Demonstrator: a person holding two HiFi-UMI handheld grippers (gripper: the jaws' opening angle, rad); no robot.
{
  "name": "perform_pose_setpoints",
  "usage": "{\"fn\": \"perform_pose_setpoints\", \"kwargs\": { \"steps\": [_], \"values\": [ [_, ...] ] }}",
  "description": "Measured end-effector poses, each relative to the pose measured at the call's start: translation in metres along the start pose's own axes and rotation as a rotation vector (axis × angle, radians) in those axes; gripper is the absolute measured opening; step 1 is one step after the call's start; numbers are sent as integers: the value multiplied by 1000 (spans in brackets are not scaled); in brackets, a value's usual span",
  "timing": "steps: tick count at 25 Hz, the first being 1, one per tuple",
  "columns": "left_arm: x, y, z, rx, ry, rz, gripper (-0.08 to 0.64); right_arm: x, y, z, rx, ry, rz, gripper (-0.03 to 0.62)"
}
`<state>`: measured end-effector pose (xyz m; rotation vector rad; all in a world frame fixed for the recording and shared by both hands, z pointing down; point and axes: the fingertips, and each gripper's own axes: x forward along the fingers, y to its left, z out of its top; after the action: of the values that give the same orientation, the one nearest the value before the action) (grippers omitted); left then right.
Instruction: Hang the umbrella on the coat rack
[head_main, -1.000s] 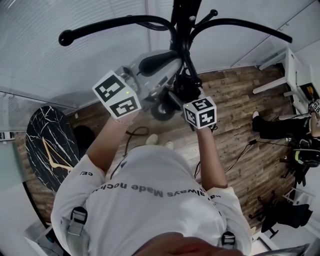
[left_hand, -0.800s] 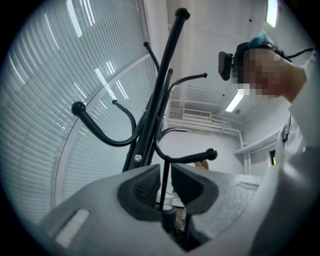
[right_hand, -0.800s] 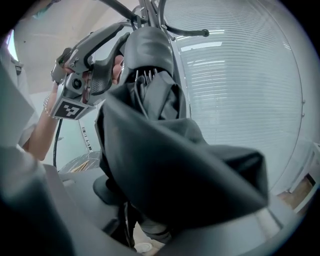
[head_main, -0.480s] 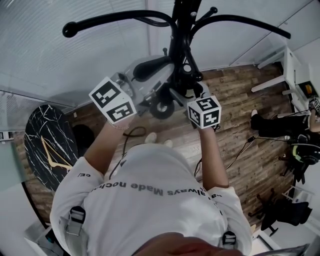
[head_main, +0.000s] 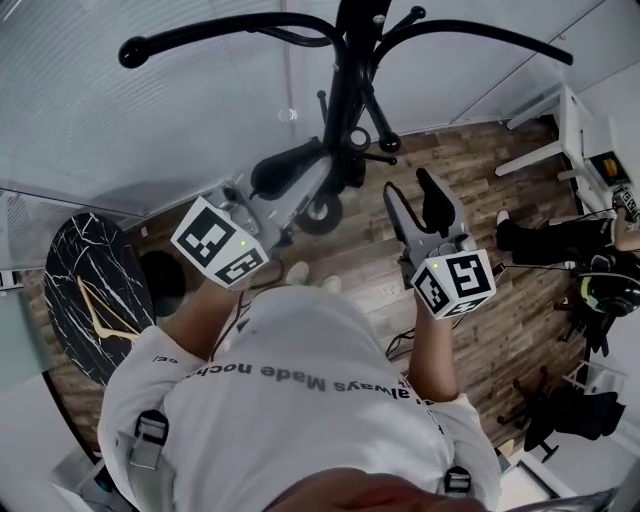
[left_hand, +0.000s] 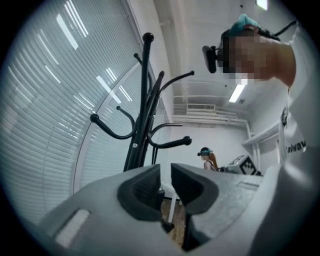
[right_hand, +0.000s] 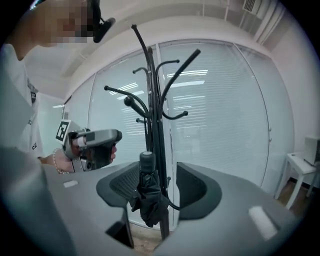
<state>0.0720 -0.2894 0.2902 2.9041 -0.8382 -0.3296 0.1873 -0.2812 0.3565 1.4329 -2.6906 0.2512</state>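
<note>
**A:** Where's the umbrella (right_hand: 149, 195) right now?

**B:** On the coat rack (head_main: 347, 90). It's folded up, black, and hangs low against the pole. The right gripper view looks straight at it.

**A:** Is the right gripper (head_main: 410, 195) on it?

**B:** No. In the head view it sits off to the rack's right, apart from it, above the wood floor (head_main: 500, 190). Its 2 jaws stand fairly wide and are closing, with nothing between them. The umbrella only lines up in the gap from further back.

**A:** And the left gripper (left_hand: 165, 175)?

**B:** It's left of the rack, near the pole and pointing toward it. The jaws are narrow, just a slit apart, with nothing in it.

**A:** How does the umbrella hang?

**B:** Roughly upright, stubby cylindrical end on top, loose fabric bunched below. What it hangs from, I can't make out.

**A:** Anything else around?

**B:** A round black table (head_main: 90, 290) with pale veins sits at the lower left. There's also a second person (left_hand: 206, 157) far back in the left gripper view.
</note>
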Motion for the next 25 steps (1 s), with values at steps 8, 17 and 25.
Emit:
{"fn": "perform_pose_setpoints", "kwargs": {
  "steps": [8, 17, 25],
  "values": [
    [-9, -25, -8, 48, 28, 12, 39, -52, 23, 21, -44, -49, -89, 140],
    [-12, -49, -19, 77, 51, 1, 38, -78, 35, 18, -58, -47, -151, 58],
    [-16, -62, -24, 82, 57, -14, 38, -83, 33, 13, -56, -47, -171, 57]
  ]
}}
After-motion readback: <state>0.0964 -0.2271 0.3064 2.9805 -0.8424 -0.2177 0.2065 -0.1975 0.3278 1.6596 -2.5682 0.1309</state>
